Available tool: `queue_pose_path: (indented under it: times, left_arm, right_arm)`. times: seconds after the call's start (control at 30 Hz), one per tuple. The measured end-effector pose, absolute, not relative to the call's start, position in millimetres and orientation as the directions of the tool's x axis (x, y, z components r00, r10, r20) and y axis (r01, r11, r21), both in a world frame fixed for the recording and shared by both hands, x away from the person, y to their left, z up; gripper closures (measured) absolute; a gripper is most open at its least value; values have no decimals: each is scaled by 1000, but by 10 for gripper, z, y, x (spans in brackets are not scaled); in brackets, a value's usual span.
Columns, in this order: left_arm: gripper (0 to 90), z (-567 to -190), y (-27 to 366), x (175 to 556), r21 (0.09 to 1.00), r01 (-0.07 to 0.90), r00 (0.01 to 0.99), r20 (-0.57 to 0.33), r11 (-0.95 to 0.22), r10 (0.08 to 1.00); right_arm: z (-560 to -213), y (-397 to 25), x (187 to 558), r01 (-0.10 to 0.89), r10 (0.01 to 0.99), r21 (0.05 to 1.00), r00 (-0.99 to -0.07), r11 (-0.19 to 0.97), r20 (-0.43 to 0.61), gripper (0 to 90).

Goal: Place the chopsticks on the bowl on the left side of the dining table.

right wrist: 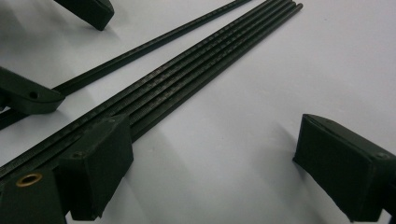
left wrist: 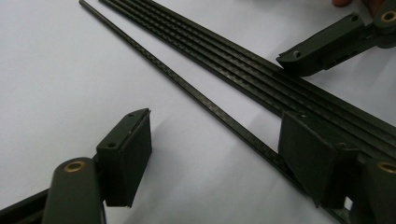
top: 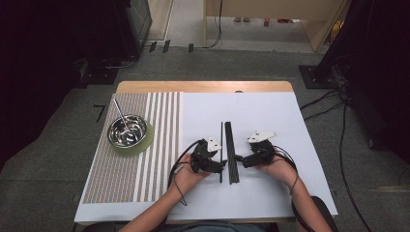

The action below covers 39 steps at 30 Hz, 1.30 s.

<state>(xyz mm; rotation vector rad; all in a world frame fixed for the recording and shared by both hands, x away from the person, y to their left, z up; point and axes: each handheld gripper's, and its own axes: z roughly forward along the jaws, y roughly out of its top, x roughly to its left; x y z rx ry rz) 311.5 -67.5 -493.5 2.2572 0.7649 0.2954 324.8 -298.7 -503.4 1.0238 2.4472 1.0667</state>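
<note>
The high view was evenly lit on the white table, while the room's left and right edges fell into near-black. A steel bowl caught small glints. Both gripper views were bright but soft, with nearby jaws blurred and faint, diffuse shadows beneath the black rods.

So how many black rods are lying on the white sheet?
5, as far as I can tell: a single rod lies apart beside the left gripper, and a bundle of four rods lies side by side near the right gripper.
</note>
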Motion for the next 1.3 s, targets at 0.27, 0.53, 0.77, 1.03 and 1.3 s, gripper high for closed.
queue_pose_path:
  times: [0.27,0.53,0.77,1.03,1.3]
  left_arm:
    - [380,-4897,-643,3117,688,455,784,-8,-565,621]
    - [542,-4863,-582,3159,673,468,785,-19,-573,619]
    - [687,-4835,-522,3204,658,500,775,-50,-562,630]
    - [780,-4813,-472,3242,639,536,761,-82,-552,644]
    - [811,-4792,-422,3277,619,563,748,-100,-548,656]
  right_arm:
    - [-5034,-2986,3247,497,705,726,-709,475,24,109]
    - [-5034,-2986,3247,497,705,726,-709,475,24,109]
    - [-5034,-2986,3247,497,705,726,-709,475,24,109]
    - [-5034,-2986,3247,497,705,726,-709,475,24,109]
    - [-5033,-2985,3246,499,706,726,-708,474,25,109]
